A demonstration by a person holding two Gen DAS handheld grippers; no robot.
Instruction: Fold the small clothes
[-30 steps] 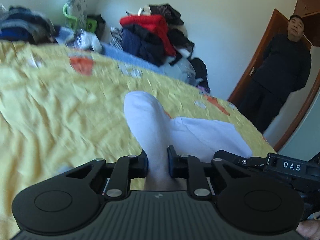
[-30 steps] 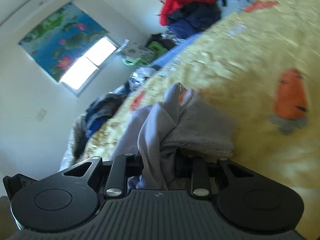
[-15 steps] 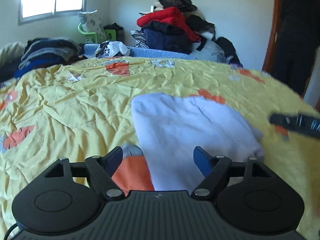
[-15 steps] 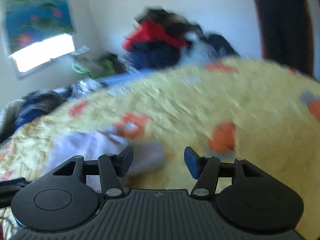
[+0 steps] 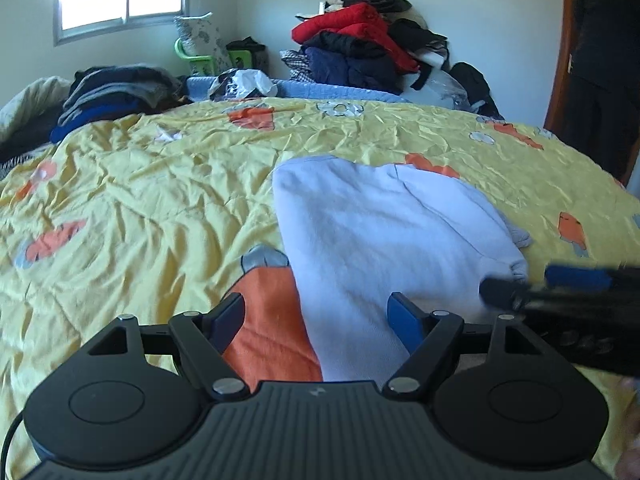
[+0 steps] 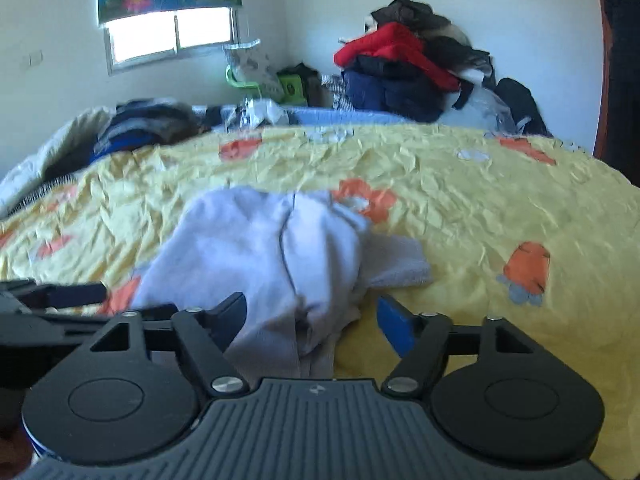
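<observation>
Your left gripper (image 5: 316, 318) sits wide open, right gripper (image 6: 312, 316) is opening, neither pinching anything. The pale lavender garment (image 5: 384, 232) lies on the yellow bedspread (image 5: 140, 200) just ahead of both.

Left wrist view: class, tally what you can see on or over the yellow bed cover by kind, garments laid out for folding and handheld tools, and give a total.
Pale lilac garment lying on the yellow bed cover: 1
Handheld tools: 2, the left tool open, the right tool opening
Total: 3
</observation>
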